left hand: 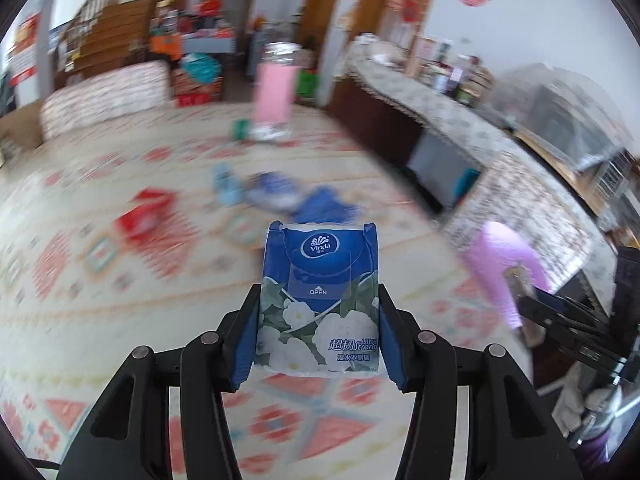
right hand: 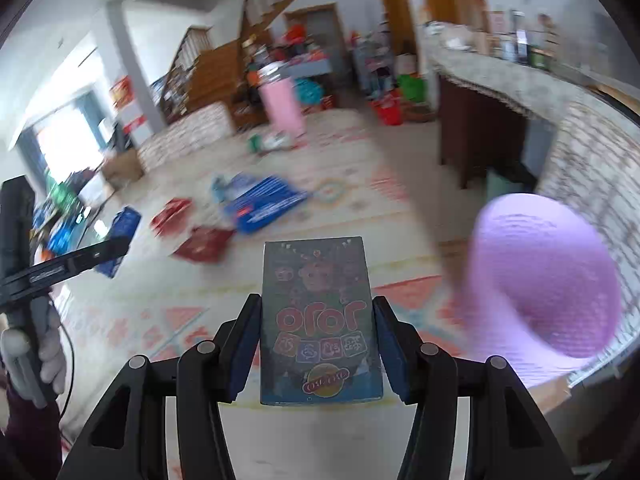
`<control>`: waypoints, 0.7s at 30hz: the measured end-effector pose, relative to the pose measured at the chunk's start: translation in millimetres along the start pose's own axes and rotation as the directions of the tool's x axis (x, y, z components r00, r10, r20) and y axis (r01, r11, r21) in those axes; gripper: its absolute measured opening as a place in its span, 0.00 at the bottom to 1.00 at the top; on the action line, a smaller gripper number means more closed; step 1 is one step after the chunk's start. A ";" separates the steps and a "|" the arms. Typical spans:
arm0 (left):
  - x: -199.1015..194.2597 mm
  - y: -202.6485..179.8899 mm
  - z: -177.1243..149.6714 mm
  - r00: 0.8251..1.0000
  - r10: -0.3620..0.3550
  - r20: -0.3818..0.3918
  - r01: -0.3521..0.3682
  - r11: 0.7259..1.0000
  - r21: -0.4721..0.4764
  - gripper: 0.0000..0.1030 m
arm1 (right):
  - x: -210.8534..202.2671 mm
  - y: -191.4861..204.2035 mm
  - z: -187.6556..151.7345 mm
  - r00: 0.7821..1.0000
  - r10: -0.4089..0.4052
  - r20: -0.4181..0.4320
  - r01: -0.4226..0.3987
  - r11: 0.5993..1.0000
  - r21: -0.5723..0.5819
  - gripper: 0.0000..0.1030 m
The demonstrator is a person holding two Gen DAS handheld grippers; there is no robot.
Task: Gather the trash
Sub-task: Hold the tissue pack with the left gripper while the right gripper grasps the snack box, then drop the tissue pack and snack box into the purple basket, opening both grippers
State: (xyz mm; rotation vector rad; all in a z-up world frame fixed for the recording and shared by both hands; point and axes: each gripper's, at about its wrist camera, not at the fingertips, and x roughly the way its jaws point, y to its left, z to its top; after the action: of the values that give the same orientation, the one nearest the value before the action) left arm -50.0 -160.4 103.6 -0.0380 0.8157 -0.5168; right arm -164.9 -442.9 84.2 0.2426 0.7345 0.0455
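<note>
Purple bin (right hand: 556, 280) is what the coming move turns on: it stands close on the right gripper's (right hand: 316, 344) right side, mouth tipped toward that camera, while from the left gripper (left hand: 318, 328) it lies farther off to the right (left hand: 504, 268). So the right hand is nearer. That gripper pinches a small printed box (right hand: 320, 320) by its long sides, long axis pointing away. The left gripper pinches a blue tissue pack (left hand: 320, 300) the same way. More litter (right hand: 264, 200) lies well ahead on the patterned rug (right hand: 360, 216).
</note>
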 end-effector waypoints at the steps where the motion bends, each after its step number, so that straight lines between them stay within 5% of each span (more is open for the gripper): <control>1: 6.1 -19.5 7.7 1.000 -0.028 -0.006 0.028 0.999 0.024 0.50 | -7.5 -17.3 1.8 1.000 -0.022 0.017 0.021 0.999 0.027 0.57; 10: 73.4 -151.7 48.1 0.981 -0.175 -0.088 0.188 0.968 0.168 0.50 | -44.7 -127.3 15.0 0.982 -0.172 0.082 0.154 0.968 0.196 0.57; 21: 148.7 -253.4 64.6 0.925 -0.305 -0.226 0.350 0.916 0.196 0.50 | -33.5 -191.5 23.4 0.966 -0.250 0.063 0.225 0.937 0.267 0.57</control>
State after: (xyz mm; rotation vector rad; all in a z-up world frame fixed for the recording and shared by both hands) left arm -27.8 -460.3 103.9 0.0938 0.9373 -0.9458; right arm -182.4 -637.8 78.1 0.4001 0.6687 -0.2924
